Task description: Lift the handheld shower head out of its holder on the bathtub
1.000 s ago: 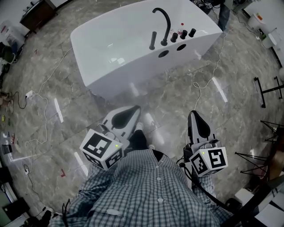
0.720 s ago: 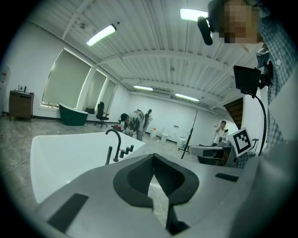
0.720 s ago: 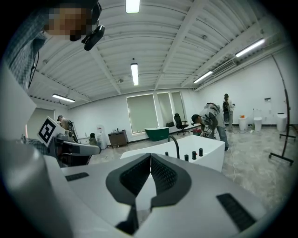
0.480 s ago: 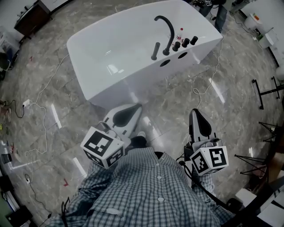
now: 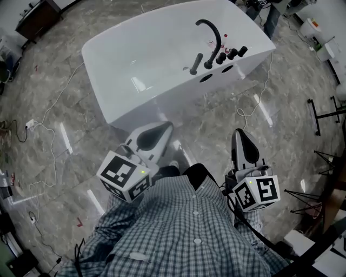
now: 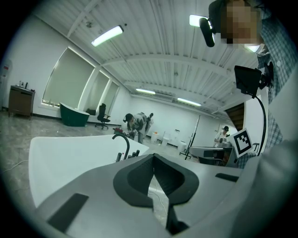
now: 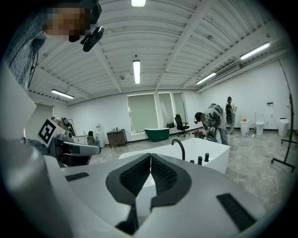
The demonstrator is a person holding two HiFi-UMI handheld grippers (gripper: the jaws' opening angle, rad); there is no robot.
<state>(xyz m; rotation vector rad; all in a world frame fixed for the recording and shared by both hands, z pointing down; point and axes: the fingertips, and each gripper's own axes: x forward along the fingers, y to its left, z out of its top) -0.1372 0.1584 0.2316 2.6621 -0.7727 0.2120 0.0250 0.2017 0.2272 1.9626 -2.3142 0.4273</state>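
A white bathtub (image 5: 146,65) stands on the marble floor ahead of me. On its right end are a curved black spout (image 5: 212,32), three black knobs (image 5: 231,54) and the black handheld shower head (image 5: 196,63), which stands in its holder left of the spout. My left gripper (image 5: 166,125) and right gripper (image 5: 238,131) are held in front of the person's checked shirt, well short of the tub, both shut and empty. The left gripper (image 6: 152,155) looks at the tub (image 6: 70,153) and spout (image 6: 123,142). Past the right gripper (image 7: 151,155) I see the spout (image 7: 179,146).
White cables trail over the floor left (image 5: 54,119) and right (image 5: 254,103) of the tub. Black stands (image 5: 324,111) are at the right edge. People (image 6: 135,123) work in the background near a green tub (image 6: 74,115). A cabinet (image 5: 38,13) stands far left.
The tub has shifted and turned slightly in the head view as the person walks. Both grippers stay shut and keep their place before the shirt.
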